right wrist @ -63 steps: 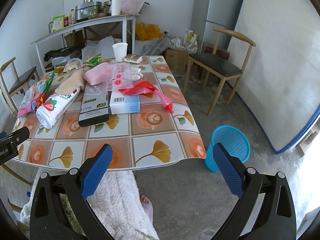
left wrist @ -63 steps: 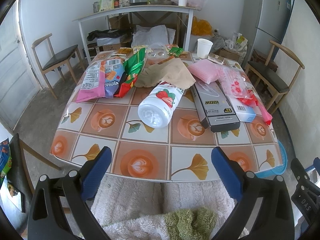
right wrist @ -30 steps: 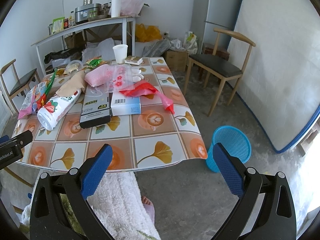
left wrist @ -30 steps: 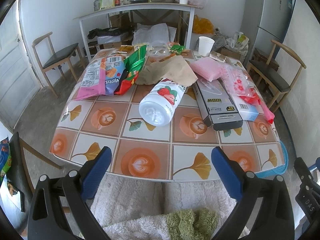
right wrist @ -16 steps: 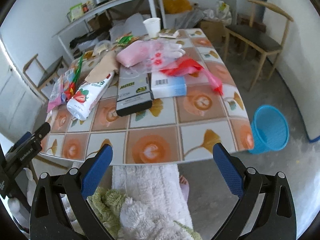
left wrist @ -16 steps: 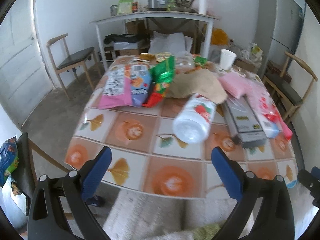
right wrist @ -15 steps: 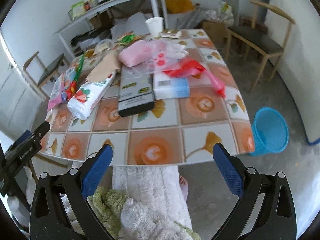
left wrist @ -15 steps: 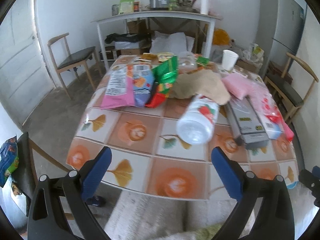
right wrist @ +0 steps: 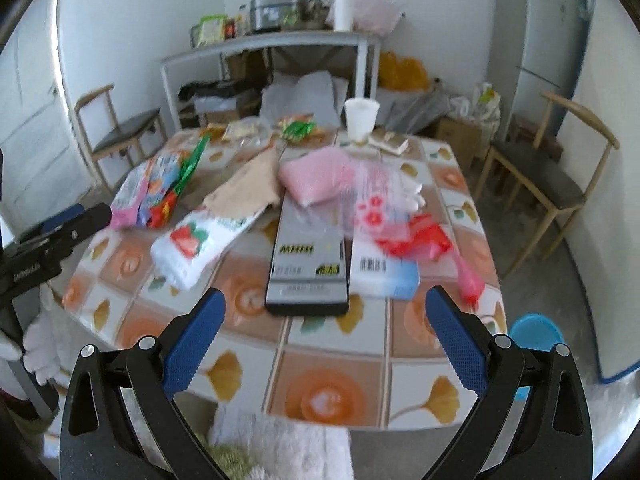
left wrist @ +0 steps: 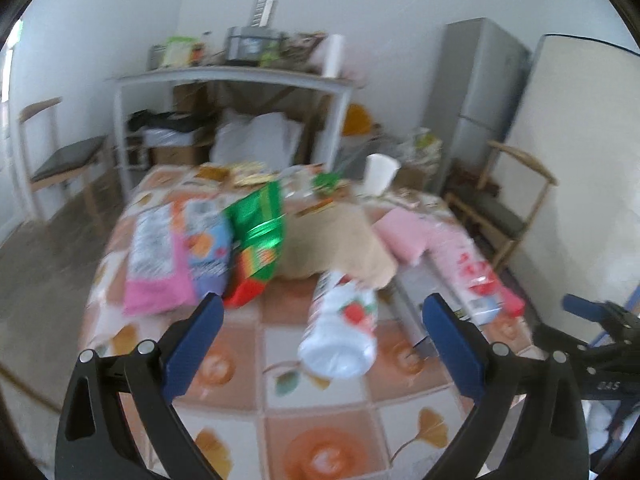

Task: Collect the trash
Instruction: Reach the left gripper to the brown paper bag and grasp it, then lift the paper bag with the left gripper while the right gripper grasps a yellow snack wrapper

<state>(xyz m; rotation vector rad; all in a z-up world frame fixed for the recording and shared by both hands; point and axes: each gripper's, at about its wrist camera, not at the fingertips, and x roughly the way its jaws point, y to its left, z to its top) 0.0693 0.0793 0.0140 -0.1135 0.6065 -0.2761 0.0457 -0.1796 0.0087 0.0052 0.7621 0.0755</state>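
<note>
Home kitchen: fridge (right wrist: 538, 32), dining table (right wrist: 320, 384) w/ chairs (right wrist: 548, 168).

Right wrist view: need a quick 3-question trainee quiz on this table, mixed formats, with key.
1. True or false: the right gripper is shut on a piece of trash.
2. Multiple choice: where is the blue bin? A) on the table B) on the floor past the table's right edge C) on the wooden chair
3. Fill in: the strawberry-print bottle is lying on its ____.

Key:
1. False. Both grippers, the left gripper included, are open and hold nothing.
2. B
3. side, next to the long grey box on the table.
</note>
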